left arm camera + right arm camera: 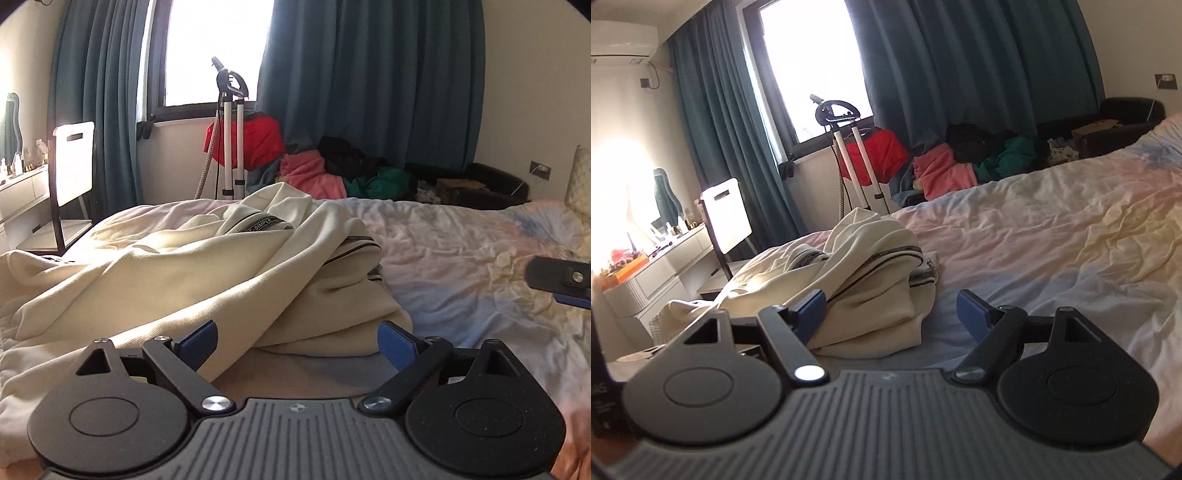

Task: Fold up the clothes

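Folds of the cream garment (192, 269) hide its near-left edge on the bed (461, 258); your left gripper (297, 341) and right gripper (890, 314) both gape, empty.

The cream garment (207, 273) was soft matt knit cloth with woven black trim, the bed (461, 258) sheet was crumpled pastel cotton, and the left gripper (297, 341) was matt black plastic with shiny metal screws.

Only legible text: "SIMPLE" in pale capitals on a black woven trim band (266, 222) of the crumpled cream fabric garment (192, 280), left wrist view. Same trim in right wrist view carries lettering too small to read.
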Demonstrator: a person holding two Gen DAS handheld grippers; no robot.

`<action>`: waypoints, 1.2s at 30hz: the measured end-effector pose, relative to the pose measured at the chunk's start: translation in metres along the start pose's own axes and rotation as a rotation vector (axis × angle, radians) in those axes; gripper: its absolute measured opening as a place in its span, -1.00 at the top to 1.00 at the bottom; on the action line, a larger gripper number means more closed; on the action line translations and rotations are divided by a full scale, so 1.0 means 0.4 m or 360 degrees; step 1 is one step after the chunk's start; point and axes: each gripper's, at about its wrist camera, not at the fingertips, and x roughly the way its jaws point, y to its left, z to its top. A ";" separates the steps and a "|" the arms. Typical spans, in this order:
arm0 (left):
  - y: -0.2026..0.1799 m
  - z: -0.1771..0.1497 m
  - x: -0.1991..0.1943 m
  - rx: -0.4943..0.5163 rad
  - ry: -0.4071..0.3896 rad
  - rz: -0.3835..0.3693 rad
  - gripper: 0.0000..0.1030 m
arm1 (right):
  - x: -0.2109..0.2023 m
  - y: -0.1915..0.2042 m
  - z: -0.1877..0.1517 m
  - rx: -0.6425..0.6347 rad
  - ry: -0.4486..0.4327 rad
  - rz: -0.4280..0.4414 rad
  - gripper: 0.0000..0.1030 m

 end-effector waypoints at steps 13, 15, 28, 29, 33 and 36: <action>-0.033 0.182 0.433 0.0252 0.0073 0.0179 -0.57 | 0.111 -0.091 -0.004 0.0083 0.0095 -0.0140 -0.55; -0.040 0.190 0.477 0.0281 0.0078 0.0206 -0.56 | 0.131 -0.094 -0.006 0.0061 0.0096 -0.0167 -0.55; -0.073 0.202 0.427 0.0352 0.0068 0.0009 0.81 | 0.156 -0.130 -0.009 0.0181 0.0154 -0.0148 -0.55; -0.079 0.199 0.397 0.0362 0.0049 -0.0011 0.82 | 0.158 -0.133 -0.009 0.0190 0.0159 -0.0146 -0.55; -0.085 0.165 0.243 0.0409 -0.0023 -0.0112 0.85 | 0.137 -0.145 -0.004 0.0220 0.0138 -0.0157 -0.55; -0.082 0.109 0.117 0.0457 -0.0070 -0.0148 0.85 | 0.114 -0.156 0.002 0.0250 0.0109 -0.0163 -0.55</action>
